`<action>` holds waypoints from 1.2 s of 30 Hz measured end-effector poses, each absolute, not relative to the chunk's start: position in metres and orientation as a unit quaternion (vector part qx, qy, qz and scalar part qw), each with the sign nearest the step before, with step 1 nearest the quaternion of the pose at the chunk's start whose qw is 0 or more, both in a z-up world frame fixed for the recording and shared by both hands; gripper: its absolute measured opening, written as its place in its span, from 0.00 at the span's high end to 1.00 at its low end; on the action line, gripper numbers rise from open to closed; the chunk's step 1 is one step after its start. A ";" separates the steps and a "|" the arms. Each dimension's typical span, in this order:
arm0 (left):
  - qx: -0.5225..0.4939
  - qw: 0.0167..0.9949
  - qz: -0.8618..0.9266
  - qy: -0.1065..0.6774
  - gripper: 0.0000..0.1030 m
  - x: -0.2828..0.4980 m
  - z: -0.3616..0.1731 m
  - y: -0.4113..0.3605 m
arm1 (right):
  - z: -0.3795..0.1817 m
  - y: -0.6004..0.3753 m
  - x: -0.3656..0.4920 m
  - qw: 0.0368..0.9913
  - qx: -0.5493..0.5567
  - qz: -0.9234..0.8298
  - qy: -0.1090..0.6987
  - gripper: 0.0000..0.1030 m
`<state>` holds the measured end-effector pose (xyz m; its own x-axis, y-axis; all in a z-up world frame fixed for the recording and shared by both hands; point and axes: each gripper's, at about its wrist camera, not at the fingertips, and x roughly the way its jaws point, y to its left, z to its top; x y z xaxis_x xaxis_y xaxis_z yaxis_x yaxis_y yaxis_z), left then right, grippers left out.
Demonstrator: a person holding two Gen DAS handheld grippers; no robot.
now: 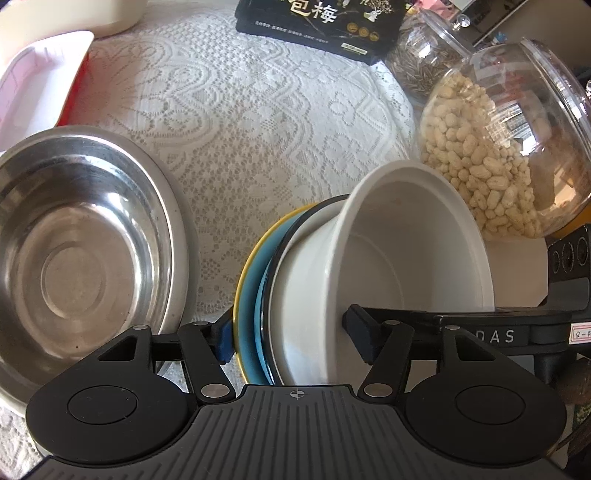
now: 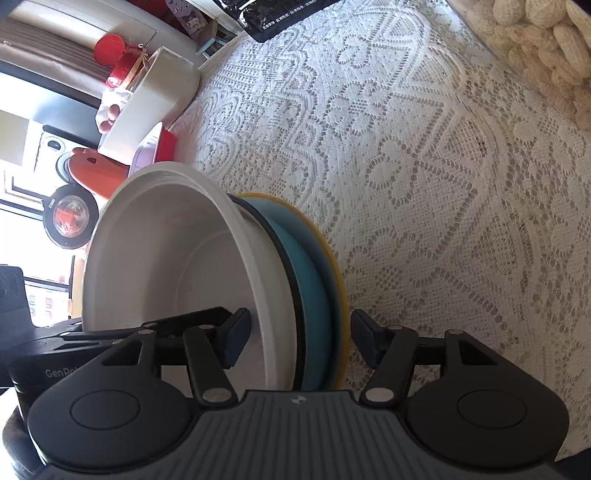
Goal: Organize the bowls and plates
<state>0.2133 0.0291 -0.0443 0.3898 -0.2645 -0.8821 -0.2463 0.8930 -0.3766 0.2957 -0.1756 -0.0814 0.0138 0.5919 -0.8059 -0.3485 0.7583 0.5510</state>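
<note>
A nested stack is held up between both grippers: a white bowl (image 1: 406, 258) inside a dark-rimmed blue bowl (image 1: 258, 295), on a yellow-rimmed plate (image 1: 240, 280). My left gripper (image 1: 291, 339) straddles the stack's rim, one finger outside the plate and one inside the white bowl. My right gripper (image 2: 299, 339) straddles the opposite rim of the white bowl (image 2: 177, 266), blue bowl (image 2: 310, 280) and yellow plate (image 2: 338, 273); a small gap shows at its outer finger. A steel bowl (image 1: 85, 251) sits on the table to the left.
The lace tablecloth (image 1: 258, 122) covers the table. A glass jar of peanuts (image 1: 509, 147) and a jar of seeds (image 1: 421, 62) stand right, a black box (image 1: 321, 26) at the back. A white-and-red tray (image 1: 40, 81) and white dish (image 2: 155, 99) lie far left.
</note>
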 end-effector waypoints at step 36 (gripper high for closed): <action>-0.383 0.793 0.017 0.473 0.36 0.138 -0.037 0.202 | -0.016 0.046 0.267 0.681 -0.106 0.368 0.624 0.46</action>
